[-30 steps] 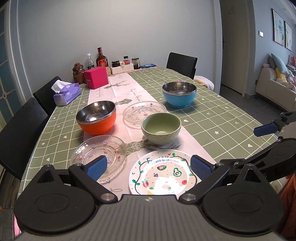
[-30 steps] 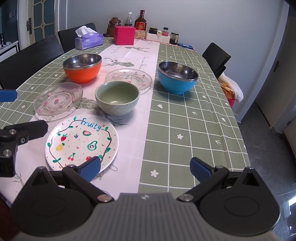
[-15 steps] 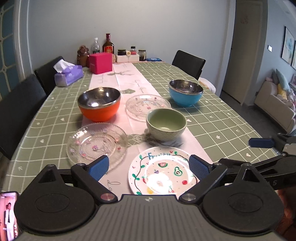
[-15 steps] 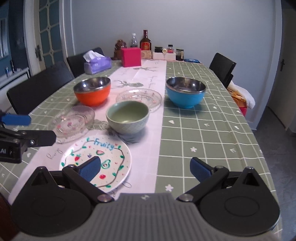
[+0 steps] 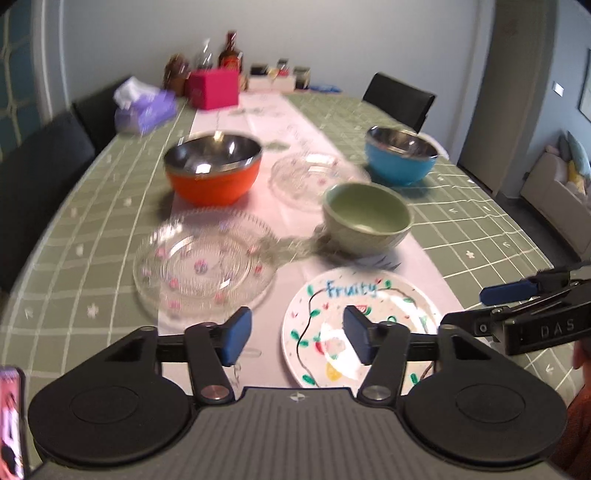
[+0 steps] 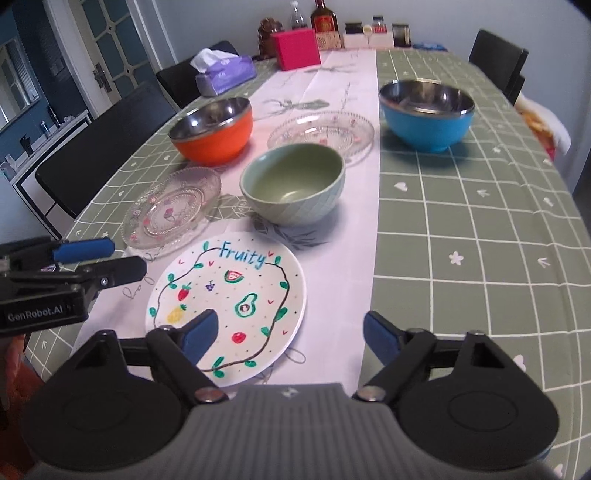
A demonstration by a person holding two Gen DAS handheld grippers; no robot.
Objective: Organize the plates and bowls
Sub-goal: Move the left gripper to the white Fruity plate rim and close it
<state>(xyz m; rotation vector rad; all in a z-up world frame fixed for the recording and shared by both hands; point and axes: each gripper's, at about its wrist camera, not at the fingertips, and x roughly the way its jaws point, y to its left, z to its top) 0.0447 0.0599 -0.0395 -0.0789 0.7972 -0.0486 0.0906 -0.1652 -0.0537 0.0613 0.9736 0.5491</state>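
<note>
The left gripper (image 5: 297, 339) hangs over the near table edge with its jaws closing and about half apart; nothing sits between the pads, only the runner (image 5: 295, 229) and the rim of the painted plate (image 5: 369, 306) below them. The right gripper (image 6: 290, 336) is wider, its jaws also closing, and grips nothing; in its own view its left finger (image 6: 201, 330) lies over the near part of the painted plate (image 6: 229, 302) and its right finger over bare cloth.

The painted plate, lettered "Fruity", lies nearest, on the runner. Just beyond it stands the green bowl (image 6: 293, 184), upright. To the left of that, half on the runner and half on the checked cloth (image 6: 480, 221), lies 1 glass plate (image 6: 173, 210). Farther back the second glass plate (image 6: 321, 131) lies between the orange bowl (image 6: 214, 129) and the blue bowl (image 6: 426, 114), both steel-lined and upright. All 6 pieces stand apart from each other, though the green bowl hides the second glass plate's near rim.

At the far end are a tissue box (image 6: 225, 74), a pink box (image 6: 297, 48) and some bottles (image 6: 323, 16).
</note>
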